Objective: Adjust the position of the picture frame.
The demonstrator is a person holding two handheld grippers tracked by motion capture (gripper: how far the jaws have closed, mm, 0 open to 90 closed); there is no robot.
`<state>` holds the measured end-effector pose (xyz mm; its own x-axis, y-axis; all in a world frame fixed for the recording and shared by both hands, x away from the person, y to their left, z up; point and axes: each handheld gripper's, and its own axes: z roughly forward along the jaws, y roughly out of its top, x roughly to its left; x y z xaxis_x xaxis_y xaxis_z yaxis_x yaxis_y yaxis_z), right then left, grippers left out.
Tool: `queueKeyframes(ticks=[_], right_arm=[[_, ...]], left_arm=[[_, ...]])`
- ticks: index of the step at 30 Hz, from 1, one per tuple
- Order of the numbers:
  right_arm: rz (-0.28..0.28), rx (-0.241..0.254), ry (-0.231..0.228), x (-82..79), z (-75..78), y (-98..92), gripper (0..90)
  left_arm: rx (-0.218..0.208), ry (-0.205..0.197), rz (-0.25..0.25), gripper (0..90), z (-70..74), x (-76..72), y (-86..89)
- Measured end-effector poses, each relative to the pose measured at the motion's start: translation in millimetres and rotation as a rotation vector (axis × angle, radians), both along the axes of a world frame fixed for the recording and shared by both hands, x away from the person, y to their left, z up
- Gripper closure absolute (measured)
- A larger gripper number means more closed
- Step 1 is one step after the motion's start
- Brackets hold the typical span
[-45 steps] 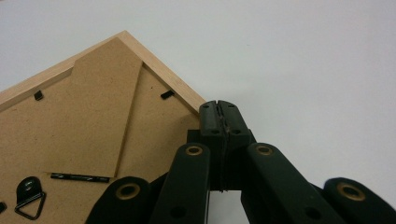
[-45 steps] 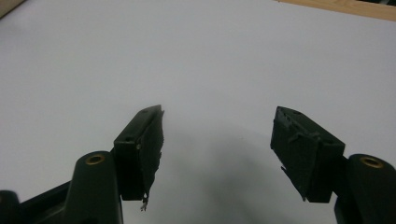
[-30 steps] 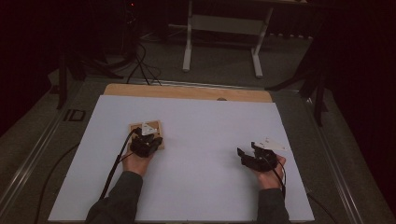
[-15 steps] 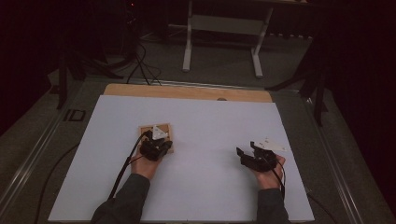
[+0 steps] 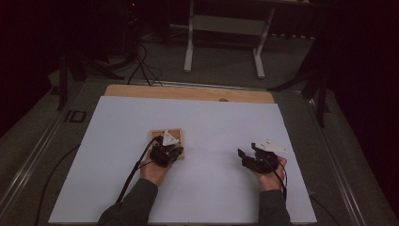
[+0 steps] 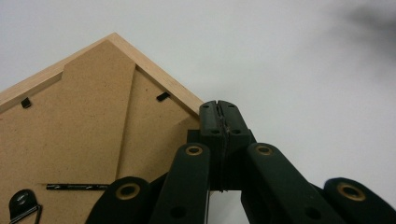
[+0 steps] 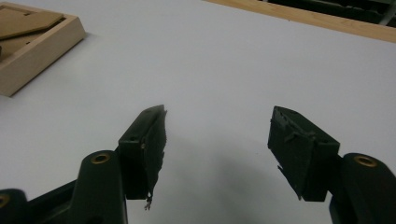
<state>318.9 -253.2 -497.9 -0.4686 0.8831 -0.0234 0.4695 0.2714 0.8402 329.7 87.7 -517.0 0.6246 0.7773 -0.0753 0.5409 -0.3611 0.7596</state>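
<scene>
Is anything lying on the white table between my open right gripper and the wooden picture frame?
Nothing visible: bare white table lies between the right gripper and the face-down wooden picture frame; the shut left gripper sits at the frame's edge.

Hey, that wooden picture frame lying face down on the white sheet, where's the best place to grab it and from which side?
Probably by the raised wooden rim of the picture frame, at its free edge facing the open right gripper. It lies flat on its face, so the rim is the only part jaws could straddle, coming in low and level.
</scene>
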Motion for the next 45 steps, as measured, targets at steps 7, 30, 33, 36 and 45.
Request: queueKeyframes(ticks=[7, 30, 33, 36, 45], right_arm=[[0.008, 0.004, 0.0, -0.1, 0.0, 1.5, 37.7], [0.127, -0.013, -0.023, 5.7, 10.0, 50.6, 43.4], [0.166, -0.036, -0.026, 8.2, 10.1, 64.2, 45.1], [0.191, -0.04, -0.025, 13.9, 10.7, 76.9, 46.8], [0.226, -0.022, -0.022, 36.7, 15.9, 108.9, 61.0]], left_arm=[[0.001, 0.0, -0.041, 89.9, 0.0, -8.7, -2.4], [-0.001, -0.004, -0.12, 90.0, -1.0, -36.1, 17.4], [-0.034, 0.003, -0.092, 90.0, -2.9, -37.1, 28.0], [-0.036, 0.007, -0.057, 89.9, -2.1, -37.7, 35.0], [-0.03, -0.02, -0.016, 89.8, 5.3, -42.6, 49.6]])
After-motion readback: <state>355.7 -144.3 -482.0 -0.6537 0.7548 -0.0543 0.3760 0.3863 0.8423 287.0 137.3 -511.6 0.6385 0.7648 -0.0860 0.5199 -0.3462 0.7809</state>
